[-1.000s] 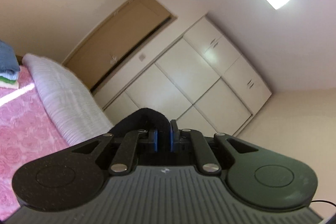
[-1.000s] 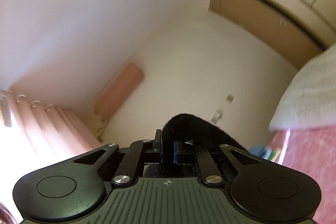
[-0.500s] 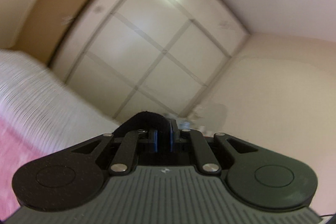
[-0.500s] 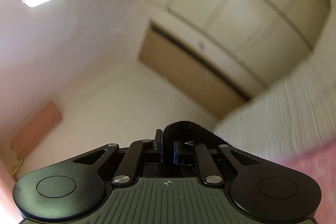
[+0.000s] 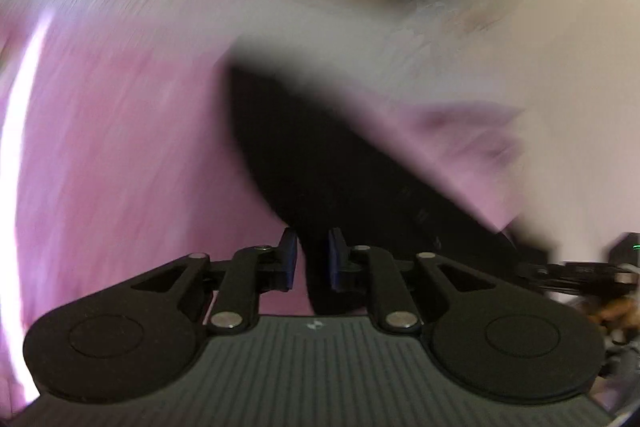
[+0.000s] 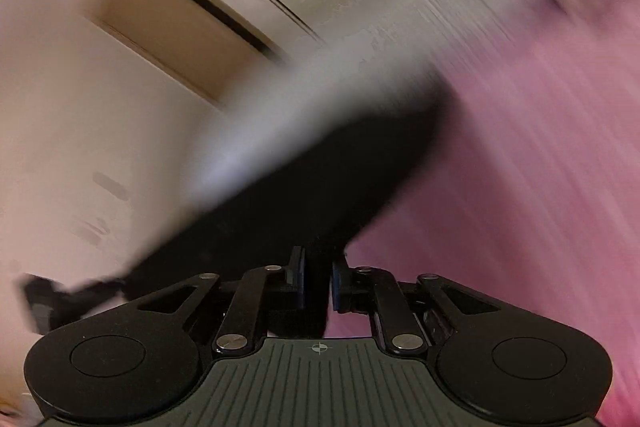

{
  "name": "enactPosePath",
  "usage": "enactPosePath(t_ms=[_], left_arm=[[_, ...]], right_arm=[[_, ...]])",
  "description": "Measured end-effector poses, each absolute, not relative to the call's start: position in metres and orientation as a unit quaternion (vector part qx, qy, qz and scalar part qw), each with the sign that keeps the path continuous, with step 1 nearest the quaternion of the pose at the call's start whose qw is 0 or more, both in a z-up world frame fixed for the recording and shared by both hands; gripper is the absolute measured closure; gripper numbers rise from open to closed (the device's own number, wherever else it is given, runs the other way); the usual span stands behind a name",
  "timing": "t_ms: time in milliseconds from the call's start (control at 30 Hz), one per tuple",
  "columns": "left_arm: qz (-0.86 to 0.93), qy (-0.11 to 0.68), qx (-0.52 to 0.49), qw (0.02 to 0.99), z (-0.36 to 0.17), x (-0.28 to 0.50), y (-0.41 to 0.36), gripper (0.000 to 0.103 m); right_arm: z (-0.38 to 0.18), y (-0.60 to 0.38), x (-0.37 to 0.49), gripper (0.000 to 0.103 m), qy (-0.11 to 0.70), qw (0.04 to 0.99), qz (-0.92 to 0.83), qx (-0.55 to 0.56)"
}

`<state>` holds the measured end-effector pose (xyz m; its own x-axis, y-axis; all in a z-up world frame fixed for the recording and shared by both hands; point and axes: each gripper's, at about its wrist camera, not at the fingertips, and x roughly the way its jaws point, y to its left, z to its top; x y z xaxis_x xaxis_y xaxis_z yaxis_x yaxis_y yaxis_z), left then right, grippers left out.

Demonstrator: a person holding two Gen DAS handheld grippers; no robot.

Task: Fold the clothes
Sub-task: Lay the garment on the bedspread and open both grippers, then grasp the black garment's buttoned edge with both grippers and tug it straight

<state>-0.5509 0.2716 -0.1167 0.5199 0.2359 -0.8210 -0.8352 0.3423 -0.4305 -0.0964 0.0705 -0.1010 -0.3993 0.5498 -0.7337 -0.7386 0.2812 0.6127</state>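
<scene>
Risk: black cloth (image 5: pixel 328 163) could slip loose before it lies flat on pink bedspread (image 5: pixel 120 155), because right gripper (image 6: pixel 318 283) has just been opening, cloth between pads. Picture too blurry to tell if pads press. Left gripper (image 5: pixel 312 259): fingers narrow, pinching cloth edge. Cloth stretches between both grippers, low over bed, near white pillow (image 5: pixel 168 7).

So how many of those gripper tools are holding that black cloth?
2. The left gripper and the right gripper each have the black cloth between their jaws, above the pink bedspread. Blur hides much else.
</scene>
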Motion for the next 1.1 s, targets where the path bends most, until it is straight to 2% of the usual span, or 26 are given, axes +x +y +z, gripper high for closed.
enactPosePath(t_ms=[100,200,233,267,333,367,533,767,933,967,1000,1033,1067,1100], left_arm=[[0.381,0.399,-0.509,0.661,-0.202,-0.588,0.242,0.095],[0.378,0.410,-0.512,0.653,-0.232,-0.592,0.224,0.094],[0.376,0.409,-0.511,0.656,-0.240,-0.590,0.225,0.093],[0.377,0.403,-0.510,0.660,-0.238,-0.590,0.221,0.091],[0.384,0.382,-0.512,0.666,-0.233,-0.593,0.212,0.083],[0.386,0.370,-0.517,0.668,-0.240,-0.593,0.213,0.082],[0.384,0.315,-0.541,0.679,-0.276,-0.585,0.236,0.073],[0.383,0.251,-0.587,0.668,-0.328,-0.590,0.250,0.069],[0.350,0.181,-0.659,0.641,-0.365,-0.595,0.257,0.066],[0.345,0.166,-0.672,0.634,-0.373,-0.596,0.259,0.066],[0.342,0.158,-0.677,0.632,-0.376,-0.598,0.260,0.073],[0.341,0.153,-0.677,0.633,-0.375,-0.600,0.260,0.098],[0.340,0.148,-0.678,0.635,-0.375,-0.601,0.260,0.103],[0.339,0.143,-0.678,0.636,-0.374,-0.603,0.260,0.103]], right_arm=[[-0.183,0.027,-0.101,0.086,0.660,0.575,0.461,-0.142],[-0.203,0.021,-0.099,0.083,0.667,0.580,0.439,-0.161],[-0.206,0.025,-0.101,0.077,0.664,0.580,0.440,-0.169],[-0.209,0.030,-0.103,0.066,0.661,0.581,0.441,-0.177],[-0.225,0.033,-0.106,0.054,0.647,0.583,0.454,-0.185],[-0.234,0.033,-0.108,0.052,0.640,0.585,0.462,-0.188],[-0.284,0.037,-0.115,0.051,0.646,0.573,0.486,-0.132],[-0.333,0.036,-0.115,0.047,0.650,0.577,0.492,-0.048],[-0.360,0.038,-0.116,0.047,0.664,0.580,0.472,0.006],[-0.364,0.039,-0.116,0.047,0.667,0.580,0.468,0.017],[-0.366,0.040,-0.118,0.048,0.666,0.581,0.467,0.023],[-0.366,0.043,-0.122,0.071,0.660,0.592,0.463,0.009],[-0.363,0.046,-0.123,0.093,0.655,0.599,0.460,-0.011],[-0.361,0.049,-0.124,0.093,0.651,0.604,0.459,-0.031]])
